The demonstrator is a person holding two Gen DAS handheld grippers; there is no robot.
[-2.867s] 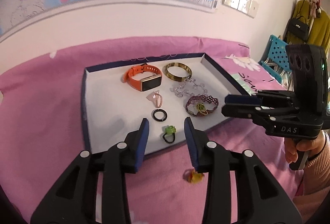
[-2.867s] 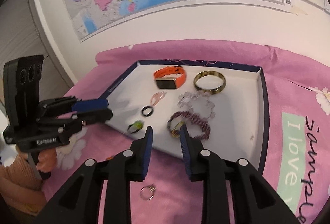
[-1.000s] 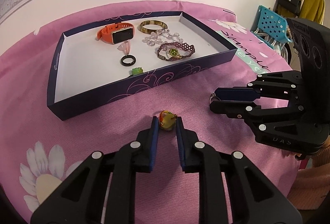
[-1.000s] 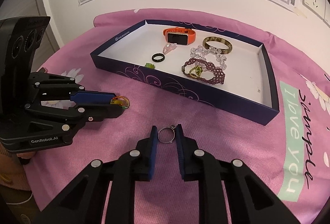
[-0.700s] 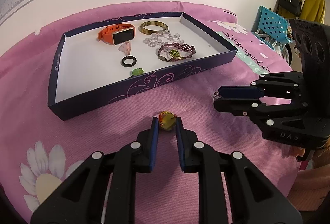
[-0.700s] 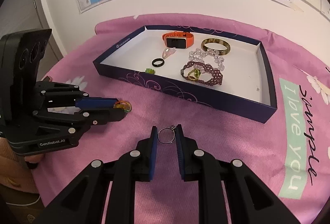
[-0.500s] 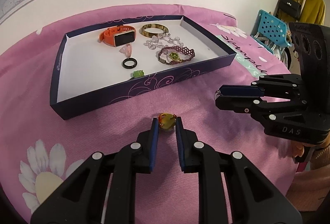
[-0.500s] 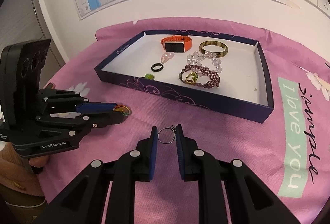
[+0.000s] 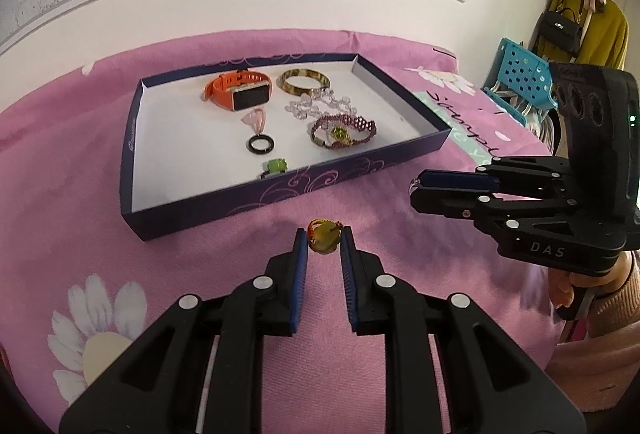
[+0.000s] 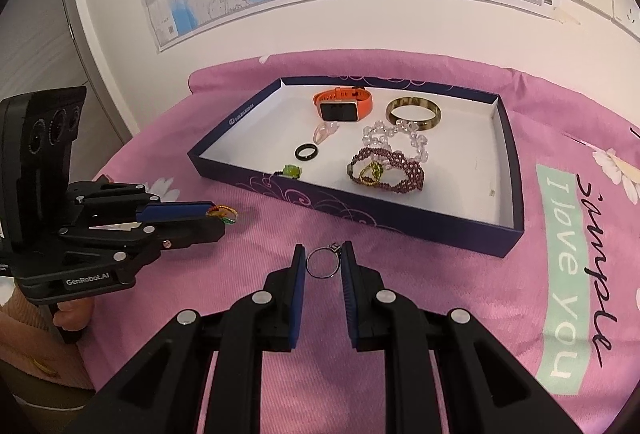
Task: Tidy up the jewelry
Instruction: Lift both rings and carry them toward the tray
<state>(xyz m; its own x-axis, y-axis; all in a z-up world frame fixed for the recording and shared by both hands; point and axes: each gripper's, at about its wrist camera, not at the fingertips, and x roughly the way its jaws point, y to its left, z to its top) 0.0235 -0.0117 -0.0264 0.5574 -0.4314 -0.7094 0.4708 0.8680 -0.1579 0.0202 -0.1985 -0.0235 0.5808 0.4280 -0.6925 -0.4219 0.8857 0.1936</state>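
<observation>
The pink flowered cloth covers the counter and carries everything else. On it, ahead of both my tools, sits the dark blue tray with a white floor. My left gripper and my right gripper both sit over the cloth on the near side of the tray, outside it, well apart from each other.

Inside the tray, toward the far wall, the orange watch lies beside the brown bangle. Just nearer than the bangle is the clear bead bracelet, and the purple bracelet lies touching or just beside it. The pink pendant sits just in front of the watch, the black ring just nearer still, and the green ring lies close to the near wall.

My left fingers are clenched on the yellow ring, which is pinched at the very tips with its wire band showing above them. My right fingers are grasping the silver ring, a thin plain hoop with a small setting at its upper right, held at the tips so I see straight through it to the cloth.
</observation>
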